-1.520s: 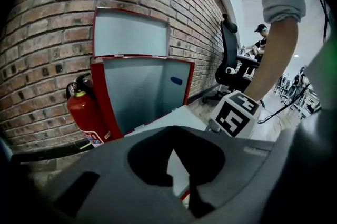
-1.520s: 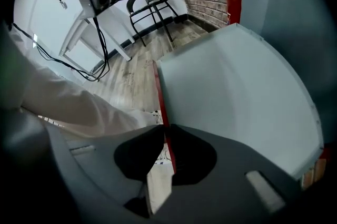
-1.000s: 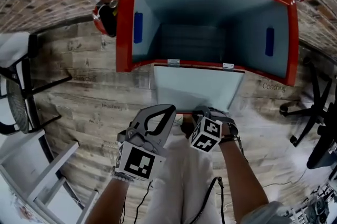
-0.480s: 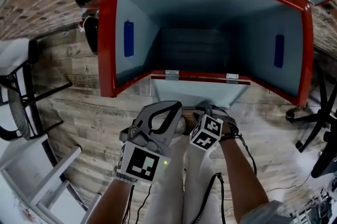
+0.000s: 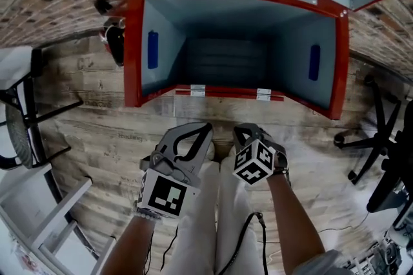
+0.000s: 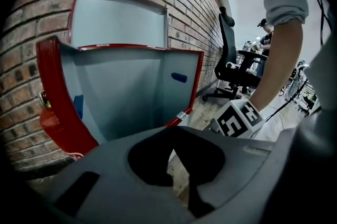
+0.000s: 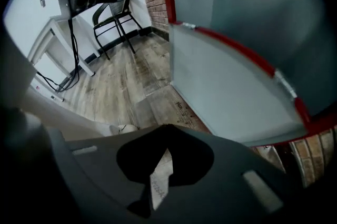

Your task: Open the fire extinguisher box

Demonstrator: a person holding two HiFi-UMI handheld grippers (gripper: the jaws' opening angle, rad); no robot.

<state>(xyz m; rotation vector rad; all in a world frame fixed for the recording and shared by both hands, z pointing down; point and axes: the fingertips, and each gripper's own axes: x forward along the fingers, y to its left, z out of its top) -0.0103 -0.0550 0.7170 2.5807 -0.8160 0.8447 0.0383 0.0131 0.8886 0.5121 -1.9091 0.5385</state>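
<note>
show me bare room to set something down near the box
The open red box is bare inside. The floor is bare between the box and the black chair at left. Crowded: beside the extinguisher, around the office chair at right.

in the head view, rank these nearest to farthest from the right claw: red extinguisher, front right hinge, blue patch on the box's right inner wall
From the right claw, jaws just closed on nothing:
1. front right hinge, just ahead, on the front rim of the box
2. blue patch, on the right inner wall
3. red extinguisher, outside the box, far left
</note>
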